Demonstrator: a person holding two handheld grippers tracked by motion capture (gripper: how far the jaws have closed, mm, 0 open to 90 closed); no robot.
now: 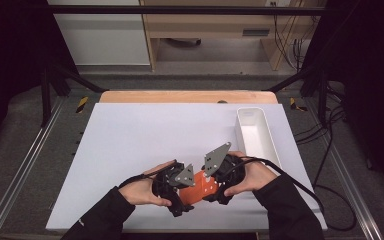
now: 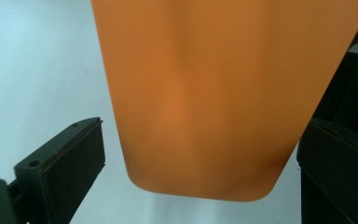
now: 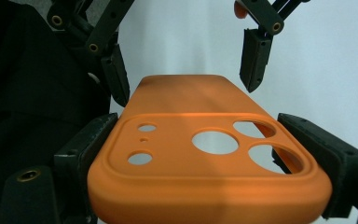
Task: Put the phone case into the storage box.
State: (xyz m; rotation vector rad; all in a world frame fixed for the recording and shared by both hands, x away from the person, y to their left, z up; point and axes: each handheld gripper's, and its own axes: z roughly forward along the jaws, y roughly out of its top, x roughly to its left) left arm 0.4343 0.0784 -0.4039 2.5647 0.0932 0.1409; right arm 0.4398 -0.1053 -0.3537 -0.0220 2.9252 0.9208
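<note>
The white worktop (image 1: 145, 145) takes up most of the high view, with a strip of its wooden edge showing along the far side. Near the far right corner a long white tray (image 1: 256, 131) lies lengthwise along the right edge, its open side up. Close to the near edge, a little right of the middle, a person's 2 hands meet, dark sleeves coming in from the bottom of the high view. The left gripper (image 1: 180, 187) and the right gripper (image 1: 215, 182) point at each other there, each with a grey three-cornered plate on top and a black cable trailing back toward the near edge. Between them sits an orange phone case (image 1: 198, 186), held just above the worktop. In the right gripper view the right gripper (image 3: 214, 154) has its 2 jaws closed onto the long sides of the phone case (image 3: 205, 158) at the camera end, pads pressed to the rim on both sides; the back of the case faces up, showing 3 large round lens holes and 3 smaller ones inside a raised frame. Beyond the plain end, the left gripper (image 3: 186, 70) has its jaws spread wider than the case, clear of both sides. In the left gripper view the plain rounded end of the phone case (image 2: 209, 102) reaches in between the parted jaws, with a gap at the left pad.
</note>
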